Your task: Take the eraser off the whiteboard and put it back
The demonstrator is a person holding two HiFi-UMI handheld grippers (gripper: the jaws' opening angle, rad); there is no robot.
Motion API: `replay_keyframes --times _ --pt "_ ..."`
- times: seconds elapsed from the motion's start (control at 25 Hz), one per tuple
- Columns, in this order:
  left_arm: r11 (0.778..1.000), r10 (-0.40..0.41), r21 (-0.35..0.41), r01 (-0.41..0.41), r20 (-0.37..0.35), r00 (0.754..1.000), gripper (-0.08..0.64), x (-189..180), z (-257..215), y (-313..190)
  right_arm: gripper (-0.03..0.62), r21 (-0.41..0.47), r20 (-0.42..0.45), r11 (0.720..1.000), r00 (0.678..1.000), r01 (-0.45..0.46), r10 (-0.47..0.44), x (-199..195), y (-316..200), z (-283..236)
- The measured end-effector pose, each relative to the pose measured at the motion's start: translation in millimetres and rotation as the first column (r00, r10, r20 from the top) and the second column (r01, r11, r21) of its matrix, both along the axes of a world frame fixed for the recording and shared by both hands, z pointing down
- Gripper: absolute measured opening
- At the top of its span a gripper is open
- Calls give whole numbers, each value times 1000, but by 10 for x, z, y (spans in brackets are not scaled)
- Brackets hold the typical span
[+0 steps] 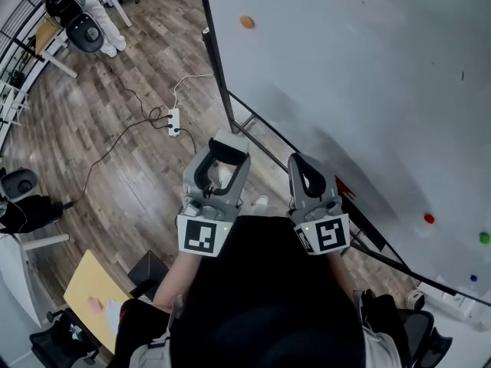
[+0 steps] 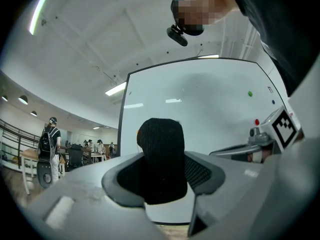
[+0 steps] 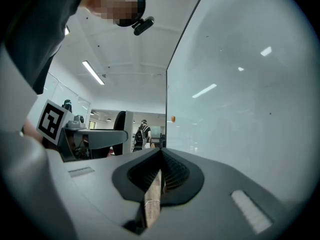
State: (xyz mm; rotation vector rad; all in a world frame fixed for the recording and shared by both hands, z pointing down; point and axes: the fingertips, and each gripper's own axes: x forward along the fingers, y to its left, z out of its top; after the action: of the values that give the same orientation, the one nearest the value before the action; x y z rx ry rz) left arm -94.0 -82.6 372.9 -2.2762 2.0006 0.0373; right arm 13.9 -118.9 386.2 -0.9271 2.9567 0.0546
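The left claw (image 2: 162,173) grips the eraser (image 2: 160,139), probably light and soft-felted, across its stiffer sides; the right claw (image 3: 160,175) is closed and empty.

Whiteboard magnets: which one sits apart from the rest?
The orange magnet, alone near the whiteboard's left edge; red magnet, green magnet and blue magnet cluster far right.

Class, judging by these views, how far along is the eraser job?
Done: the black felt eraser is off the white whiteboard. In hand: the left tongs grip it in front of the board; the right tongs are shut, empty. Left: putting it back on the board.
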Motion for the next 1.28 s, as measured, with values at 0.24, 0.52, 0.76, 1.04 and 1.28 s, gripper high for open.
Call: replay_keyframes --times 0.24,0.52,0.76,1.04,1.28 --pt "999 -43 -3 43 -4 999 229 -89 53 103 2 -9 3 1000 1000 23 -23 -52 22 33" --pt "999 -47 -1 47 8 999 229 -105 47 118 2 -15 8 1000 1000 19 -19 -43 24 16" --pt "999 -40 7 40 -5 999 229 -186 51 42 2 -15 -3 1000 1000 8 -8 -101 -10 35" --pt "1000 4 22 -4 -3 1000 229 -170 24 -119 2 -10 -13 1000 1000 -28 28 -72 -52 46" --pt "999 43 32 -43 1 999 229 -99 -14 -279 2 -14 -17 997 997 -71 71 10 -150 50"
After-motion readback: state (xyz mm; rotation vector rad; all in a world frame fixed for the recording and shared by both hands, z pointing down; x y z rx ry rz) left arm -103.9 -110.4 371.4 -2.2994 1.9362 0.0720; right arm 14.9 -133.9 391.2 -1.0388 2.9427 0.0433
